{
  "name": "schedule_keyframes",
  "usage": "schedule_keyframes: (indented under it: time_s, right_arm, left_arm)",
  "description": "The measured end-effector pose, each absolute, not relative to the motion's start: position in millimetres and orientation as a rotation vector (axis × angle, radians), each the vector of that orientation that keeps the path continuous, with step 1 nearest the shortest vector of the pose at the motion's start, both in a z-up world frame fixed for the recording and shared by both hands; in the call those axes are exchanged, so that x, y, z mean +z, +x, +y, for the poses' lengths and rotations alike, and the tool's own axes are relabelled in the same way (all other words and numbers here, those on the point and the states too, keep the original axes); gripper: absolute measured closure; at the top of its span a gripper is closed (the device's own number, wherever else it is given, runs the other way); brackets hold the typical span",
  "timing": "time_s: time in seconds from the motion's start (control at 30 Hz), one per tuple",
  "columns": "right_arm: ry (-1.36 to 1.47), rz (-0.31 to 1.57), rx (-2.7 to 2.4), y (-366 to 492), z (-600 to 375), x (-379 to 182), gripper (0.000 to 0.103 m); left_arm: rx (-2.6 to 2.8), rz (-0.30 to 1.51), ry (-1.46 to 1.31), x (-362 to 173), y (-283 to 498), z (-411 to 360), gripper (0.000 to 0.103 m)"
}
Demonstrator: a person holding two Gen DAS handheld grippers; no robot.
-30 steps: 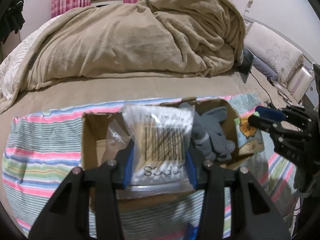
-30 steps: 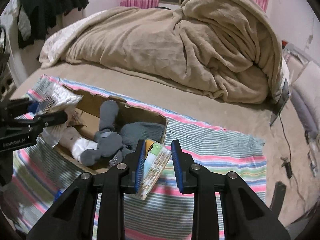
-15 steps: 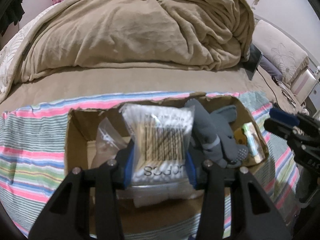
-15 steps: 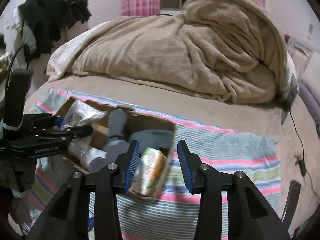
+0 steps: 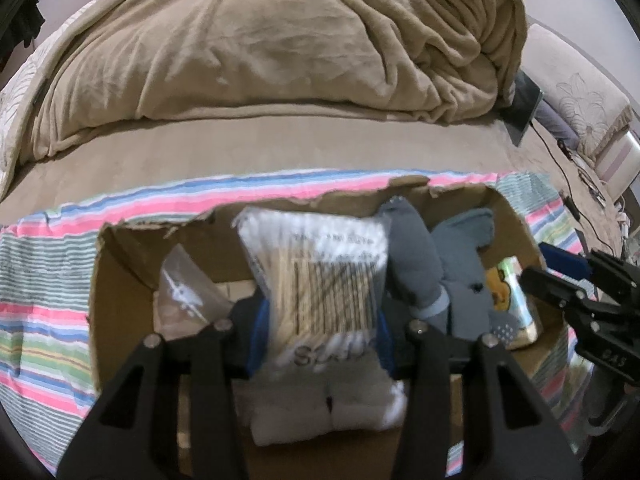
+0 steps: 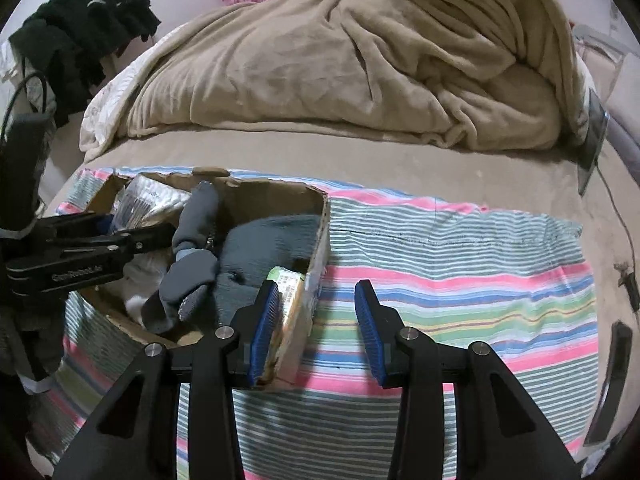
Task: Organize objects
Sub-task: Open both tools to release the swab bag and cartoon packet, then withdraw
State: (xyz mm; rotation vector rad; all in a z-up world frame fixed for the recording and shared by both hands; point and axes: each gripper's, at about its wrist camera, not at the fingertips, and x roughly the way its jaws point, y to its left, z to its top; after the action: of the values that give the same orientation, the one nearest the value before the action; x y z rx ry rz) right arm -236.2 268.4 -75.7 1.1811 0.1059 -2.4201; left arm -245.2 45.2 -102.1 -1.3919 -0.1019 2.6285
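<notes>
A clear bag of cotton swabs (image 5: 320, 280) is pinched between the fingers of the left gripper (image 5: 320, 332) over the open cardboard box (image 5: 120, 280), above white socks (image 5: 324, 400). Grey socks (image 5: 452, 280) and a small colourful packet (image 5: 516, 300) lie in the box's right end, the packet against the wall. The right gripper (image 6: 316, 328) hovers at that end, fingers spread and holding nothing, one inside the box beside the packet, one outside. The box sits on a striped cloth (image 6: 460, 280) near the bed's front edge; a beige blanket (image 6: 360, 60) is heaped behind.
</notes>
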Motion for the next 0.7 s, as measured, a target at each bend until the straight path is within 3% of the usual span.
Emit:
schedule_keyframes:
  time_s: [0.07, 0.13, 0.3, 0.4, 0.47, 0.7]
  right_arm:
    - [1.181, 0.103, -2.423, -236, 269, -76, 0.061]
    - [1.179, 0.095, -2.422, -236, 270, -75, 0.061]
    - [1.146, 0.071, -2.438, -229, 271, -63, 0.059]
    - [1.122, 0.051, -2.446, -223, 273, -54, 0.052]
    - [1.111, 0.041, -2.447, -218, 273, -48, 0.046]
    - [1.087, 0.036, -2.436, -195, 267, -34, 0.046]
  left_arm:
    - [2.622, -0.113, -1.401, -102, -247, 45, 0.055]
    - [2.621, -0.110, -1.407, -100, -245, 44, 0.048]
    - [2.640, -0.116, -1.390, -86, -235, 40, 0.046]
    - [2.656, -0.117, -1.365, -75, -225, 37, 0.043]
    - [2.665, -0.123, -1.347, -68, -216, 33, 0.033]
    - [2.696, -0.145, -1.300, -46, -183, 21, 0.032]
